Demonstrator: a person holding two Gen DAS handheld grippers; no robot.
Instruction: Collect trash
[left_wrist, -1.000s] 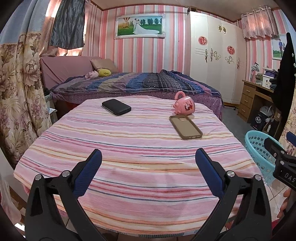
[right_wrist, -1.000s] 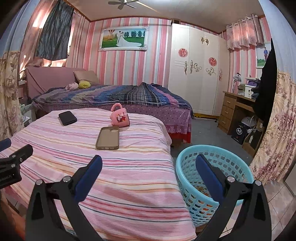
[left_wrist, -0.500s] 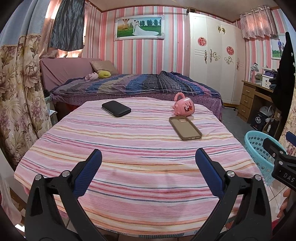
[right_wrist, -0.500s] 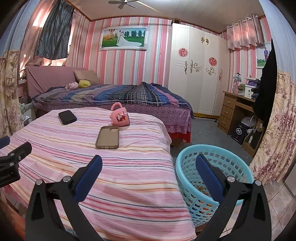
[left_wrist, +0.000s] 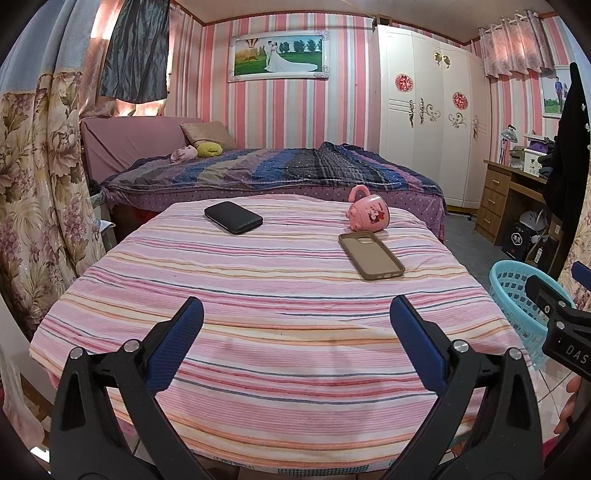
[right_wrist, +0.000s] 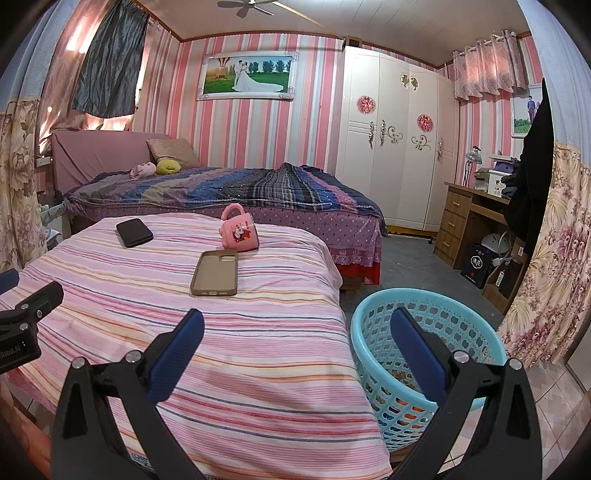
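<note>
The light-blue perforated plastic basket (right_wrist: 424, 365) stands on the tiled floor just beside the near right corner of the striped surface, low and within easy reach, which looks like the reason it was put there: anything swept off that edge can drop straight in. Its round rim is open upward, its wall is a lattice of small holes, and a shallow layer of mixed orange and brownish scraps already lies at the bottom; what they are I cannot tell. The right gripper (right_wrist: 295, 347) hangs above the gap between basket and cloth, jaws spread wide and empty, one blue pad over the stripes and the other over the basket's mouth. Further from the basket, the left gripper (left_wrist: 295, 332) is likewise wide open with nothing in it, hovering over the near part of the pink striped cloth (left_wrist: 258, 295). Beyond, well away from the basket, lie a tan rubbery phone case (left_wrist: 371, 255) with its hollow side up, a pink cartoon mug (left_wrist: 367, 217) tipped on its side just behind it, and a black flat wallet-like case (left_wrist: 233, 217) farthest off. None of these looks like obvious rubbish, so the collecting seems largely done.
</note>
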